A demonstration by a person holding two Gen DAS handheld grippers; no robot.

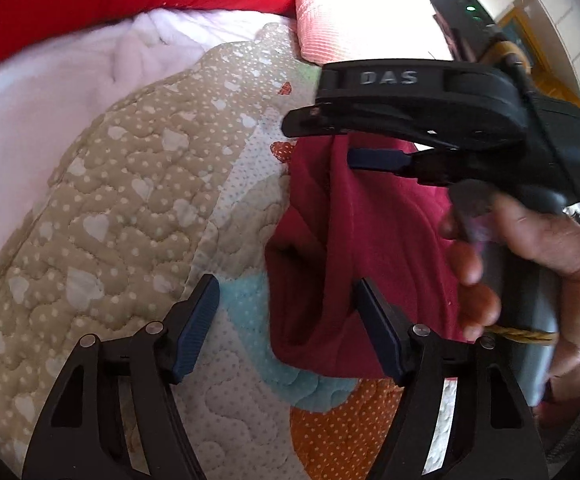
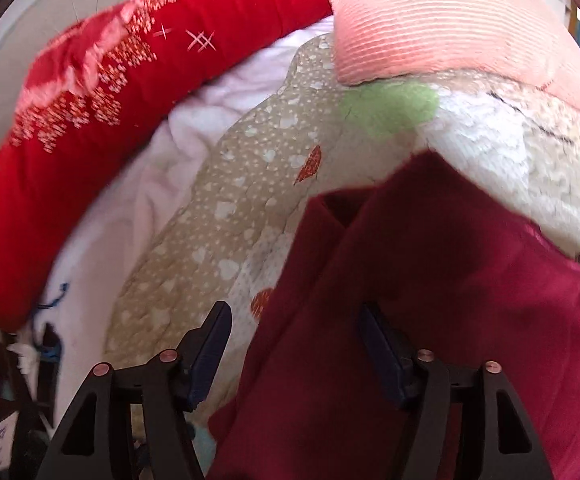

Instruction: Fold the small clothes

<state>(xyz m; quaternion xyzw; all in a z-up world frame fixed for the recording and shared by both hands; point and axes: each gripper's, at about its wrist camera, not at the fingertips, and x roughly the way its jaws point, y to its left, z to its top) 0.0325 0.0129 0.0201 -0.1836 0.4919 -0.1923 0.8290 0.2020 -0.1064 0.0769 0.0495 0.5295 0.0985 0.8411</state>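
Quilted bedding covers the whole surface: a beige patchwork quilt (image 1: 130,200) stitched with pale hearts and dots, with white, turquoise and orange patches toward its near edge. At far left, a soft white blanket (image 1: 50,96) lies under the quilt's edge, and behind it runs a bright red padded bolster (image 2: 90,140) with white cross-stitch marks. Right of the bolster sits a pink ribbed cushion (image 2: 429,32), resting on the quilt's far side.

Nearer the middle, the left gripper (image 1: 286,324) hangs over the quilt with its blue-padded jaws spread apart and nothing pressed between them; its right pad stands against the edge of the small dark red garment (image 1: 369,248), which lies bunched on the quilt.

To the right, the right gripper (image 2: 293,352), seen from the side in the left wrist view with a person's hand (image 1: 529,272) around its handle, points down at the garment's upper fold. Its jaws stand released, straddling the cloth's left edge without clamping it.
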